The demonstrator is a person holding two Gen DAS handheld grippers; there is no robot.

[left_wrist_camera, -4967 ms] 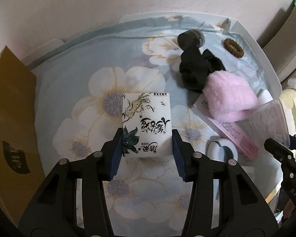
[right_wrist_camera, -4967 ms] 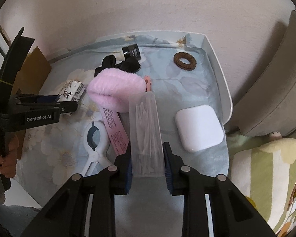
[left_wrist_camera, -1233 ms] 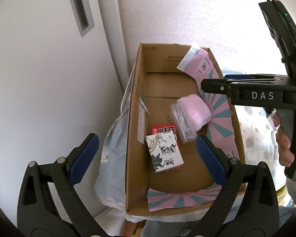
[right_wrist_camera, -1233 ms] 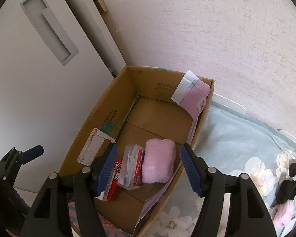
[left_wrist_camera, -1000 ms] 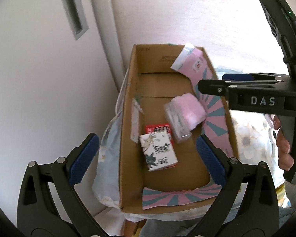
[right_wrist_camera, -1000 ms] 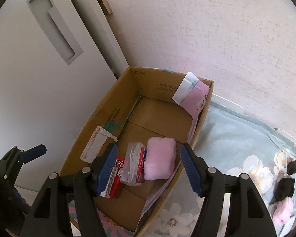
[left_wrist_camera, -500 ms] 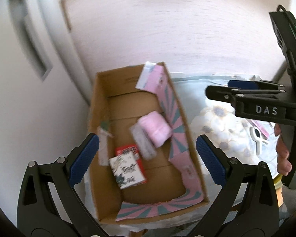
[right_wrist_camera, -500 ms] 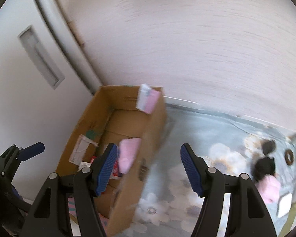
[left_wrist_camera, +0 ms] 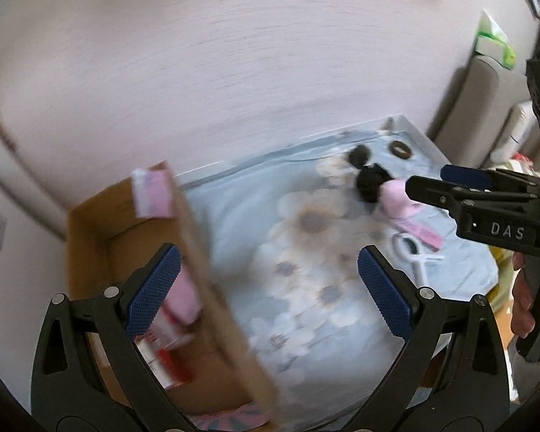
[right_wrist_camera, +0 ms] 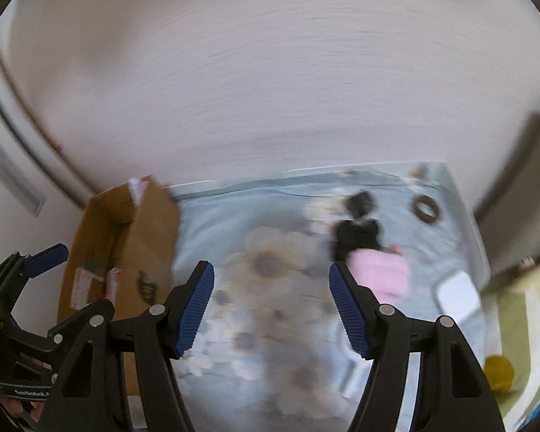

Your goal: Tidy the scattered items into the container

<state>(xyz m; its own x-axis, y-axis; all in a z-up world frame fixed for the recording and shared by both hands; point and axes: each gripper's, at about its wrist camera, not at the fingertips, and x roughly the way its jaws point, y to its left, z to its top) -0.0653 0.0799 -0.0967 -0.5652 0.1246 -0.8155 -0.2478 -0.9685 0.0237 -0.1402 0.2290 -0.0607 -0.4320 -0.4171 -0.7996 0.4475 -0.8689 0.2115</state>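
Observation:
Both views are blurred by motion. The brown cardboard box (left_wrist_camera: 194,252) (right_wrist_camera: 151,237) stands at the left end of the floral cloth, with pink and red items (left_wrist_camera: 176,309) showing inside. My left gripper (left_wrist_camera: 268,291) is open and empty above the box's right wall. My right gripper (right_wrist_camera: 271,302) is open and empty over the flower print. On the cloth lie a pink fluffy item (right_wrist_camera: 381,273) (left_wrist_camera: 394,198), a black item (right_wrist_camera: 356,237) (left_wrist_camera: 369,183), a dark round cap (right_wrist_camera: 358,203), a brown ring (right_wrist_camera: 426,208) (left_wrist_camera: 399,149), a white case (right_wrist_camera: 457,297) and a white clip (left_wrist_camera: 412,252).
The floral cloth (right_wrist_camera: 270,324) covers a white tray (right_wrist_camera: 475,237) against a pale wall. A white door (right_wrist_camera: 10,180) is left of the box. A striped cushion (right_wrist_camera: 522,324) lies right of the tray. A hand (left_wrist_camera: 522,306) holds the right gripper's handle.
Both views have swung right, from the box to the floral cloth with the loose items. The box has slid to the left of both views. Both grippers stay open and empty.

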